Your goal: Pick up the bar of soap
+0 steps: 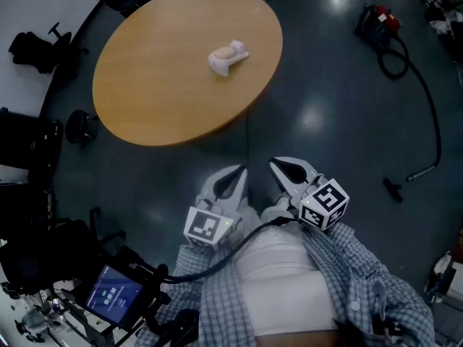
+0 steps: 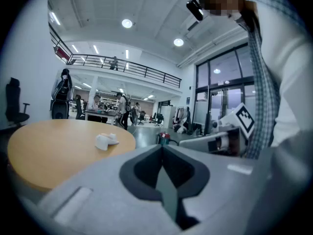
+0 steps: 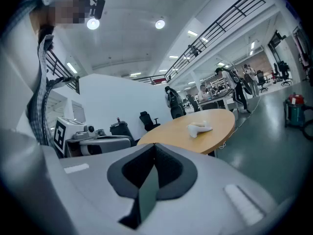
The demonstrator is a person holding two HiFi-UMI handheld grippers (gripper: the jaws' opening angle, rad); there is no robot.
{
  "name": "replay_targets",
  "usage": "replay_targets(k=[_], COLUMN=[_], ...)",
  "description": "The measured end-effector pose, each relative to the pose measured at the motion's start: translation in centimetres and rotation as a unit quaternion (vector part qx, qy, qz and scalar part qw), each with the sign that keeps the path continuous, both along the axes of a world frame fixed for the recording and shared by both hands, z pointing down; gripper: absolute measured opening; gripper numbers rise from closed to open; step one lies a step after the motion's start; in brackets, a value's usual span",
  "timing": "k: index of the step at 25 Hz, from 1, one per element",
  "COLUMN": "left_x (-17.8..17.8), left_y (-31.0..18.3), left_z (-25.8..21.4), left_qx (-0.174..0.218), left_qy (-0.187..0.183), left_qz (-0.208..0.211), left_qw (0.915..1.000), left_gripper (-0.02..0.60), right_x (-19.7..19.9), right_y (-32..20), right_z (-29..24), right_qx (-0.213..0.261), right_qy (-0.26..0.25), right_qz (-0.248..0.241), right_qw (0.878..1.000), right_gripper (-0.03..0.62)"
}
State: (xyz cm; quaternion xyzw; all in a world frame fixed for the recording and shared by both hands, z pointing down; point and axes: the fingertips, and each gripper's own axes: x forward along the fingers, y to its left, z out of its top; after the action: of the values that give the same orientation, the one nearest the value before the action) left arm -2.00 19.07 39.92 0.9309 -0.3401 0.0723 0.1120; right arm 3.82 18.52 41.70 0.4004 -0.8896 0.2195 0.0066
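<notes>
Showing square markers (image 1: 205, 226), left gripper (image 1: 233, 173) and right gripper (image 1: 282, 165) sit pressed together; soap (image 1: 228, 56) lies on table (image 1: 159, 85).

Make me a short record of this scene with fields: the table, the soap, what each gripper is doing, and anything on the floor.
table: round wooden table
bar of soap: pale, on something white, near the table's middle
left gripper: fingers together, nothing between them, held near the person's body, short of the table
right gripper: the same, beside the left
floor: vacuum cleaner with hose, right of the table
</notes>
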Motion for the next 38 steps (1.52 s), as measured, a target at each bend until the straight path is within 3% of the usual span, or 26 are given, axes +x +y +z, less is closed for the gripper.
replay_targets(k=[10,22,38], left_x=[0.2,0.6,5.3], left_y=[-0.1,0.1,1.8], left_z=[0.1,0.2,-0.4], left_qx=[0.001,0.0,0.027], left_qy=[0.003,0.001,-0.004], left_qz=[-0.006,-0.013,-0.042], left_qw=[1.0,0.9999,0.9987], left_gripper=[-0.002,-0.002,-0.002], right_x=[-0.5,0.2,5.6], right_y=[0.1,-0.1,1.3], right_z=[0.2,0.2,-0.1], right_qx=[0.004,-0.001,0.018], right_qy=[0.009,0.001,-0.004], right_qz=[-0.022,-0.016,-0.029], right_qw=[1.0,1.0,0.999], right_gripper=[0.003,0.003,0.003])
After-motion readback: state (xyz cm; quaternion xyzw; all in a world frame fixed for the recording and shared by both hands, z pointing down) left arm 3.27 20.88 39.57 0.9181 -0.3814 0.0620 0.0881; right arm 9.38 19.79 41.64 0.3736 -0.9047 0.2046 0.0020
